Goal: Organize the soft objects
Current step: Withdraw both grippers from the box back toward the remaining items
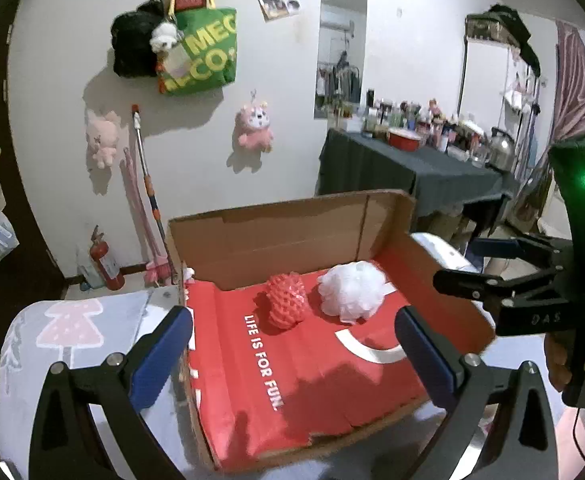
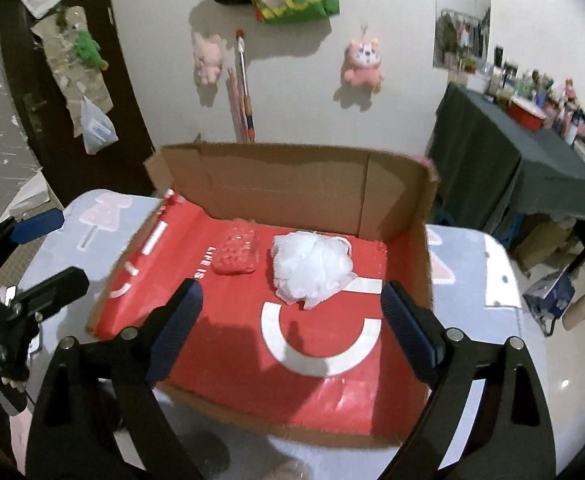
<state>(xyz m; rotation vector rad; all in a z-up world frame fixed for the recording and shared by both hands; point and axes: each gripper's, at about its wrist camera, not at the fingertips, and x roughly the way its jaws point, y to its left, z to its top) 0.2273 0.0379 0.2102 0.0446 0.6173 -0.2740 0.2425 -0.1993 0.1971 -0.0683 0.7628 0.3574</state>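
An open cardboard box (image 1: 292, 228) with a red printed floor sits on a cloth-covered table; it also shows in the right wrist view (image 2: 292, 184). Inside, near the back wall, lie a red foam net (image 1: 286, 300) (image 2: 236, 254) and a white mesh bath pouf (image 1: 350, 290) (image 2: 312, 270), side by side. My left gripper (image 1: 292, 348) is open and empty above the box's front part. My right gripper (image 2: 292, 320) is open and empty, just in front of the pouf. The right gripper also shows at the right edge of the left wrist view (image 1: 468, 264).
The table (image 1: 72, 320) wears a grey cloth with pink tree prints. Behind it is a white wall with hanging plush toys (image 1: 254, 128), a green bag (image 1: 200, 48) and a mop (image 1: 148, 196). A dark-clothed table (image 1: 404, 168) crowded with bottles stands at right.
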